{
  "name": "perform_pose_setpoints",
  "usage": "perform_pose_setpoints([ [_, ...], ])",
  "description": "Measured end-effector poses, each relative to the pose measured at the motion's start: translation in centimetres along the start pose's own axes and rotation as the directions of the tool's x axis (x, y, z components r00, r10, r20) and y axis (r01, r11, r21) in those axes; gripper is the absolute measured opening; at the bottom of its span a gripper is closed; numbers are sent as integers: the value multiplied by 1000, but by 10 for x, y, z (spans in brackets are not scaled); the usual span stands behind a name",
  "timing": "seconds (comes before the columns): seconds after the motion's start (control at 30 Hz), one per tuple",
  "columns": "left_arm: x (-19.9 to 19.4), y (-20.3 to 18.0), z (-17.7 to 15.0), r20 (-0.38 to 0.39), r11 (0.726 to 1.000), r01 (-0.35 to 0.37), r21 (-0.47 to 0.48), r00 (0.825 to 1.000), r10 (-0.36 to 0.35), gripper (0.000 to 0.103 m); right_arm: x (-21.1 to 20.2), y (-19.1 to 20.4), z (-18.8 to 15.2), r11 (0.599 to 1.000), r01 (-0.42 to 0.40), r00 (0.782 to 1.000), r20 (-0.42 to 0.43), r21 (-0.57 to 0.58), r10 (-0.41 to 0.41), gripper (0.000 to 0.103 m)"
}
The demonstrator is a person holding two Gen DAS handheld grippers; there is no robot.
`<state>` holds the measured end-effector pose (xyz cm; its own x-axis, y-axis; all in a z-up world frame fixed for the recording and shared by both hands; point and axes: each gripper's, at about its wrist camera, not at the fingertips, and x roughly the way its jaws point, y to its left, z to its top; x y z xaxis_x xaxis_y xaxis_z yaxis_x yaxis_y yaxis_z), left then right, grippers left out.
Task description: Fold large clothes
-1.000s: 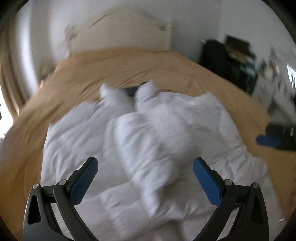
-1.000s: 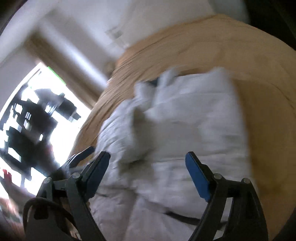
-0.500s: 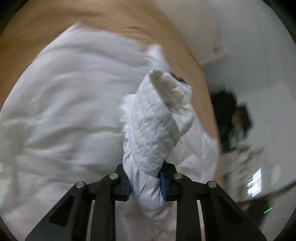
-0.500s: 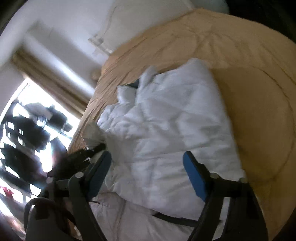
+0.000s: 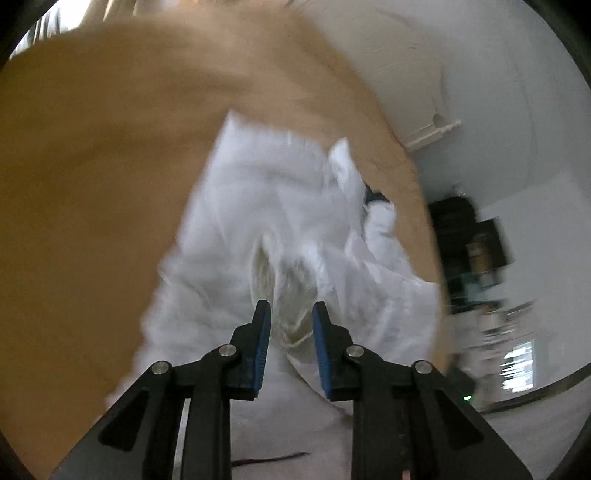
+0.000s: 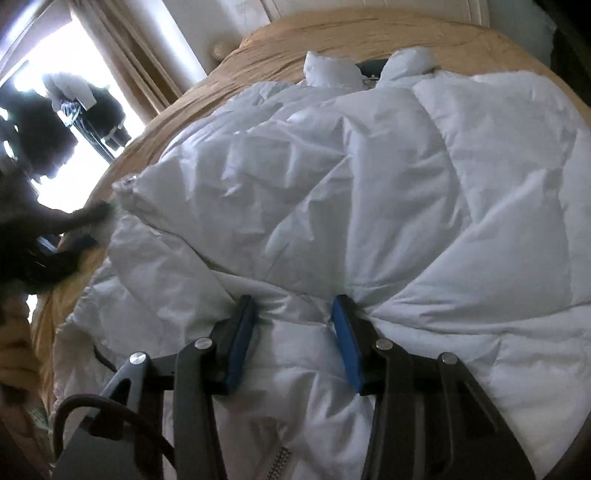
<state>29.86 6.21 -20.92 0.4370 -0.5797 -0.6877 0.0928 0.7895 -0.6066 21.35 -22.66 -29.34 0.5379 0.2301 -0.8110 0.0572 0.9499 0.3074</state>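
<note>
A white puffy quilted jacket [image 6: 369, 192] lies spread on a bed with a tan cover [image 6: 332, 33]. In the right wrist view my right gripper [image 6: 293, 314] is closed on a bunched fold of the jacket near its lower middle, cloth pinched between the blue pads. In the left wrist view my left gripper [image 5: 290, 325] has its pads close together around the jacket's sleeve cuff [image 5: 291, 295]; the view is blurred. The left gripper also shows as a dark shape in the right wrist view [image 6: 74, 229] at the jacket's left edge, by the sleeve end [image 6: 129, 184].
A pale headboard [image 5: 432, 133] and white wall stand behind the bed. Dark furniture [image 5: 469, 236] is to one side. A bright window with curtains [image 6: 122, 55] lies beyond the bed's left edge. A zipper [image 6: 277, 461] shows at the jacket's near hem.
My right gripper went from open above the jacket to closed on a fold of it. My left gripper has carried the sleeve outward to the left; its pads stand slightly wider.
</note>
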Motion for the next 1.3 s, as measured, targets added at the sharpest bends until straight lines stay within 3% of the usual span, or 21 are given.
perform_pose_setpoints([
  [0.03,-10,-9,-4,30,999,-20,46,999,18,30,0,-1,2,1000,-4,1000,-3,2,4,46],
  [0.13,-13,-49,-6,74,987,-3,160,997,-9,70,4,-8,4,999,-32,999,-3,31,32,46],
  [0.23,18,-86,-21,50,970,17,241,998,-29,79,3,-10,6,998,-36,999,-2,45,36,46],
  [0.27,30,-92,-25,36,960,-12,280,999,3,79,0,-10,7,998,-35,999,-3,46,35,46],
  [0.3,56,-93,-27,31,945,-102,312,995,97,79,-4,-12,6,998,-38,999,-4,50,38,46],
  [0.33,67,-85,-33,26,933,-163,320,986,163,79,-9,-15,5,997,-46,999,-4,61,46,46],
  [0.37,90,-71,-35,0,920,-245,306,966,257,76,-19,-23,7,994,-55,998,2,96,55,45],
  [0.43,111,-51,-39,-55,923,-228,310,965,257,76,-38,-38,10,988,-58,998,38,144,53,45],
  [0.57,115,-57,-46,-17,864,-293,409,944,328,76,-85,-76,39,981,50,987,138,190,-77,45],
  [0.63,123,-58,-45,-19,867,-299,398,942,334,76,-93,-95,67,972,111,975,166,209,-147,46],
  [0.77,126,-63,-43,-11,859,-309,409,939,343,79,-53,-141,115,939,224,967,61,259,-248,46],
  [0.9,115,-63,-52,-6,847,-311,431,938,347,79,-7,-180,140,922,210,977,-30,324,-212,43],
  [1.0,115,-64,-53,1,838,-319,443,935,356,80,-3,-192,158,899,231,972,-46,372,-231,30],
  [1.03,115,-64,-53,1,837,-320,444,934,357,80,-5,-194,162,892,249,967,-53,378,-247,23],
  [1.13,113,-63,-54,1,838,-322,441,934,358,80,-29,-175,163,893,299,948,2,337,-318,23],
  [1.2,113,-63,-54,4,837,-322,442,934,357,80,-55,-139,143,924,316,937,78,216,-339,25],
  [1.3,114,-63,-55,8,834,-326,445,933,360,80,-85,-95,93,942,324,934,132,83,-333,42],
])
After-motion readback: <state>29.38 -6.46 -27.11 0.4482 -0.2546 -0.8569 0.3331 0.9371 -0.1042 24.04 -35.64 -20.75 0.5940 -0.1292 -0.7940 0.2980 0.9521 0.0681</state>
